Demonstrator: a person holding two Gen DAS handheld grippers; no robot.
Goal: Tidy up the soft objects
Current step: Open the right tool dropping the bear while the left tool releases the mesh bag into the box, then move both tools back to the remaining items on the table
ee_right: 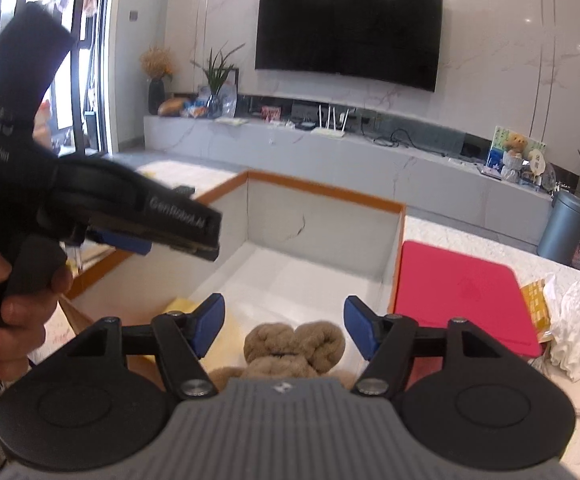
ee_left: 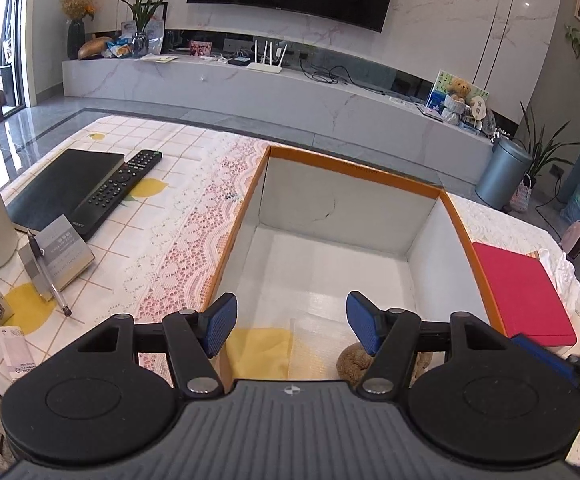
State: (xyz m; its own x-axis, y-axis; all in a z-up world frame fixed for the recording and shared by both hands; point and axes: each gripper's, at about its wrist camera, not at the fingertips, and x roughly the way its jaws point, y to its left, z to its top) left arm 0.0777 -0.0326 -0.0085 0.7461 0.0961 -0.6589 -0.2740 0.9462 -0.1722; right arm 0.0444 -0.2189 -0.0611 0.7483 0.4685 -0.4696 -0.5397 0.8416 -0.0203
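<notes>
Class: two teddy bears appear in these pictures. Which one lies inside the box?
The plain brown bear between the right gripper's open jaws; the other bear sits on the TV bench.

left gripper point(ee_left: 292, 326) hangs over the near end of the orange-rimmed white box point(ee_left: 354, 168), blue pads wide apart with nothing between them. a yellow cloth point(ee_left: 262, 350) lies on the box floor below the left pad; a brown plush point(ee_left: 354, 364) shows partly behind the right finger. outside the box: red pad point(ee_left: 522, 292) on the right, remote point(ee_left: 118, 188) and black book point(ee_left: 62, 188) on the left.
</notes>
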